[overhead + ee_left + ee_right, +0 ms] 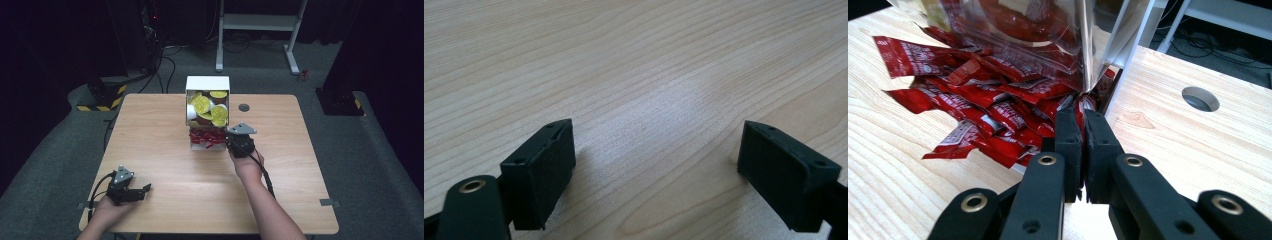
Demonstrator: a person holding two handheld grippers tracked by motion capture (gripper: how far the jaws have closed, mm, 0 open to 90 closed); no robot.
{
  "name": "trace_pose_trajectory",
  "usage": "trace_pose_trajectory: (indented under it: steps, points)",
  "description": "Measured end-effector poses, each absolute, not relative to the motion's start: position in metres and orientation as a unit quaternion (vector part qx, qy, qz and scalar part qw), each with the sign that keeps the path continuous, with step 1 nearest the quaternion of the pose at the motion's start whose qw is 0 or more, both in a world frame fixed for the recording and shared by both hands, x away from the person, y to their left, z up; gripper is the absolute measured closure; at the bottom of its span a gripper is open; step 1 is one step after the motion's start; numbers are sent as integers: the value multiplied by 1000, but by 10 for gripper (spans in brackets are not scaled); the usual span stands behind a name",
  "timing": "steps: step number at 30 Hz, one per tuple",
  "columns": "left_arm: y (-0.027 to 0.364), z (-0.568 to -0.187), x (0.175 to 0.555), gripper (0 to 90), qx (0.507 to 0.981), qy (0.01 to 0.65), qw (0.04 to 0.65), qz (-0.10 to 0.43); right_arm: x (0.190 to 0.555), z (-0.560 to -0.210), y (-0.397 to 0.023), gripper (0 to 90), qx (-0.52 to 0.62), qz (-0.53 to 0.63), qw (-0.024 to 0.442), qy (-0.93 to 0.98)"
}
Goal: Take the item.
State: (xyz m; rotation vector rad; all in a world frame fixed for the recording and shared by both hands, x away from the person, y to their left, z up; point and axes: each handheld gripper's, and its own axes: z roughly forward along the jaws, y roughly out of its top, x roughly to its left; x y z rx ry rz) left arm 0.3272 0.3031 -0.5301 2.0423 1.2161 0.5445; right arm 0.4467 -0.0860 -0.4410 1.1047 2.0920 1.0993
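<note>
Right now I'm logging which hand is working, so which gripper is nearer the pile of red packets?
Right. The right gripper is at the red packets, jaws shut at the pile's edge. The left gripper rests open, far off near the table's front left corner.

I am gripping a black hand-held gripper in each bare-armed hand: my left hand-held gripper [131, 187] and right hand-held gripper [241, 141] are each carrying a grey three-cornered plate, trailing black cable, with brass-ringed screw holes showing.
</note>
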Motion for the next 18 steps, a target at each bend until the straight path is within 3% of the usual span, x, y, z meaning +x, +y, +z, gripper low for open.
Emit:
trace_pose_trajectory:
  steps: [18]
  points:
    - [303,-530,325,167,783,473,344,212,431,-439,-95,868,406,439,254,760]
